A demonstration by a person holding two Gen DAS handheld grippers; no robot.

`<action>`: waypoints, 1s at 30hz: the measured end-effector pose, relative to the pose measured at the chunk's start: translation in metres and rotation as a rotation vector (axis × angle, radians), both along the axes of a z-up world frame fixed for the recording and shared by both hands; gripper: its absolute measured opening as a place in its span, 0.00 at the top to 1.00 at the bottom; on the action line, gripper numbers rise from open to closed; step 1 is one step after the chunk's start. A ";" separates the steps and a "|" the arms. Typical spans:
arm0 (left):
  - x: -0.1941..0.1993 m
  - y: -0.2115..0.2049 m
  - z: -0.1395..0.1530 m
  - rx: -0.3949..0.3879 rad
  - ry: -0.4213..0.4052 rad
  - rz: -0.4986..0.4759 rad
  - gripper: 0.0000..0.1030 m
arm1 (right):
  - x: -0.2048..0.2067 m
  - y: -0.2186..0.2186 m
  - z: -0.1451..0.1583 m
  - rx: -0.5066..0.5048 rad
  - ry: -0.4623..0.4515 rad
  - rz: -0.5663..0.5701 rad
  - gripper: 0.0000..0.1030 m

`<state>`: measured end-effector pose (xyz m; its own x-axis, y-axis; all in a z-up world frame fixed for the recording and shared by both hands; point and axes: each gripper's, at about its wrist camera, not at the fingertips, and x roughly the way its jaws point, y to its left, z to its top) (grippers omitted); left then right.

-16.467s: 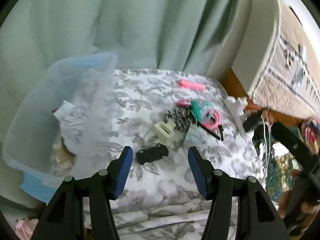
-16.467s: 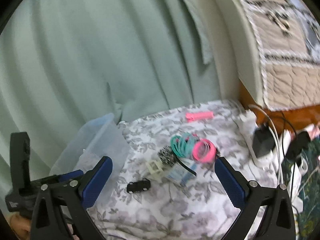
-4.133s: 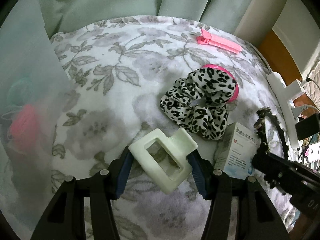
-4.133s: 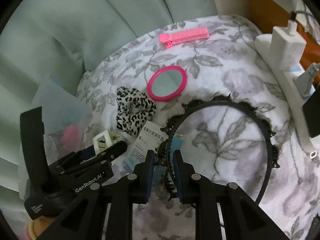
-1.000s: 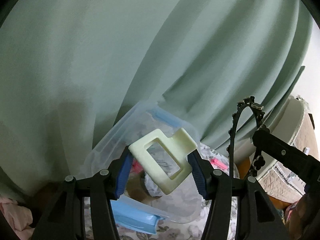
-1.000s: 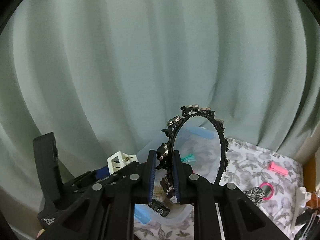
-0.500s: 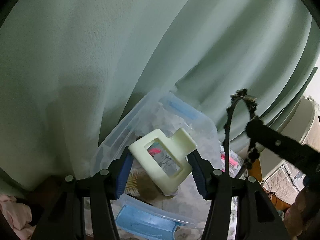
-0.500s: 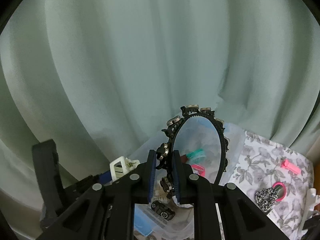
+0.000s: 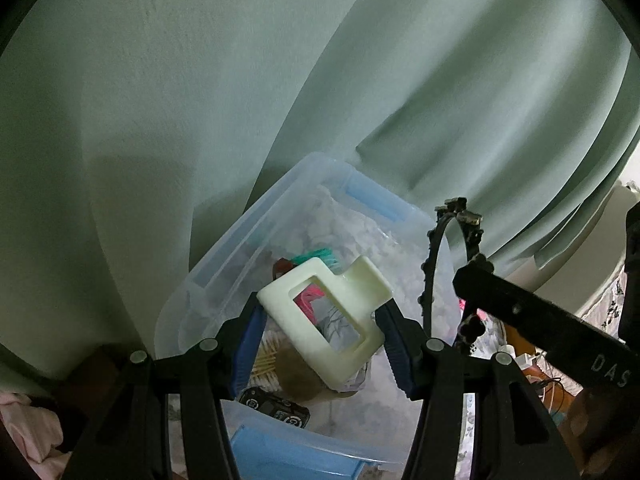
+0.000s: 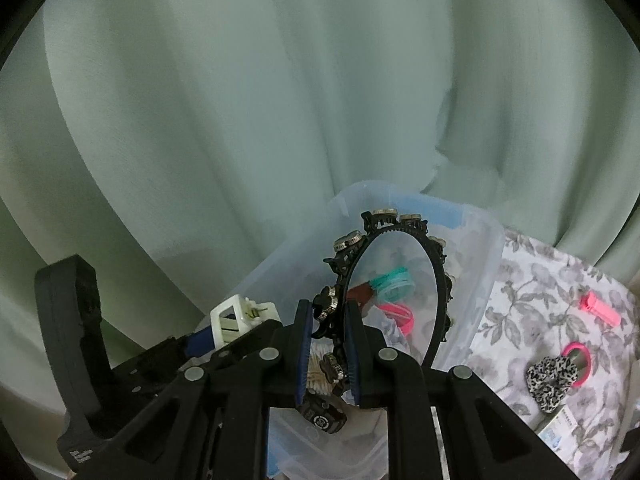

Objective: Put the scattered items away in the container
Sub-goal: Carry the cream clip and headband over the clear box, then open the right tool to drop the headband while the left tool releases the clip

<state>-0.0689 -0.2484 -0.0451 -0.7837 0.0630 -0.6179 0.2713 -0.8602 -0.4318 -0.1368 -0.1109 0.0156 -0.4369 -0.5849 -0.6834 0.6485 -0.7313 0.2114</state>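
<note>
Both grippers have come down closer over the clear plastic container since half a second ago, so more of its inside shows. Behind it hangs a pale green curtain; it sits at the edge of a floral bedspread. The right gripper is clamped narrowly on a black studded headband, held upright above the container. The left gripper pinches a cream hair claw clip over it. A leopard scrunchie lies on the bedspread beside a pink mirror, with a pink clip further off.
</note>
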 end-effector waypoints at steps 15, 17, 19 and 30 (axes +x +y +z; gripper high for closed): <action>0.005 0.003 0.003 -0.020 -0.029 -0.016 0.44 | -0.008 0.008 -0.019 0.011 -0.064 -0.020 0.83; 0.000 0.005 0.001 -0.021 -0.032 -0.017 0.44 | -0.009 0.009 -0.021 0.014 -0.071 -0.020 0.83; -0.004 0.005 0.001 -0.020 -0.034 -0.021 0.44 | -0.009 0.010 -0.021 0.014 -0.079 -0.023 0.82; -0.010 0.012 0.005 -0.041 -0.056 -0.023 0.44 | -0.008 0.023 -0.012 0.002 -0.076 -0.047 0.82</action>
